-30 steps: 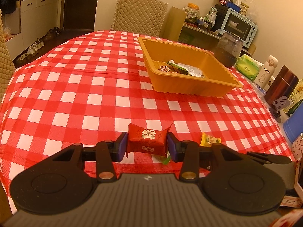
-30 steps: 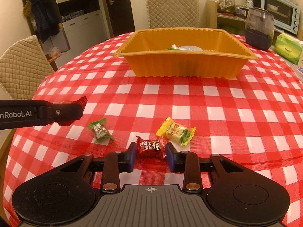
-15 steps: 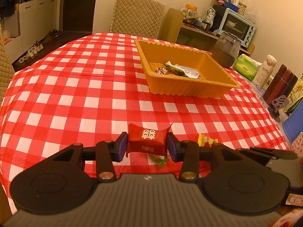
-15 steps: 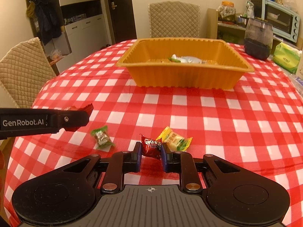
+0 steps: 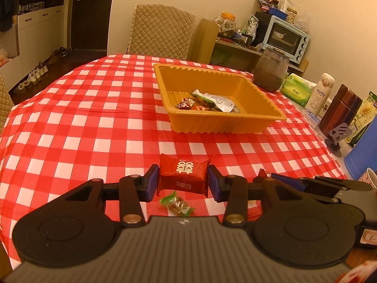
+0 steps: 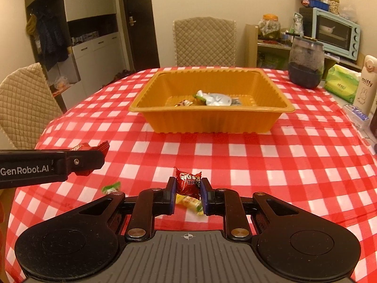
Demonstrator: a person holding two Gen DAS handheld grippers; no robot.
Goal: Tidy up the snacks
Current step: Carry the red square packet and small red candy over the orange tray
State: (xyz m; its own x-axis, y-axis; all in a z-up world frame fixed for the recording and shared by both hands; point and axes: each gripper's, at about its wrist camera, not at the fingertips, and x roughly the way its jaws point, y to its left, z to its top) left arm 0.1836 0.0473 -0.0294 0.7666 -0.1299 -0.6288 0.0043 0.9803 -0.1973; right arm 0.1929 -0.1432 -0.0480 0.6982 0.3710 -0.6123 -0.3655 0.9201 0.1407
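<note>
The left gripper [image 5: 181, 180] clamps a red boxy candy packet [image 5: 182, 173] and the right gripper [image 6: 187, 189] pinches a small red wrapped candy [image 6: 187, 182], both above the checked tablecloth [image 6: 259, 165] with the orange tray [image 6: 212, 120] at twelve o'clock.

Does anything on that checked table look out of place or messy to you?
Only two stray sweets: a green-wrapped candy and a yellow-wrapped candy lie loose on the red-and-white checked tablecloth, outside the orange plastic tray that holds the other snacks. Nothing looks spilled or damaged.
</note>
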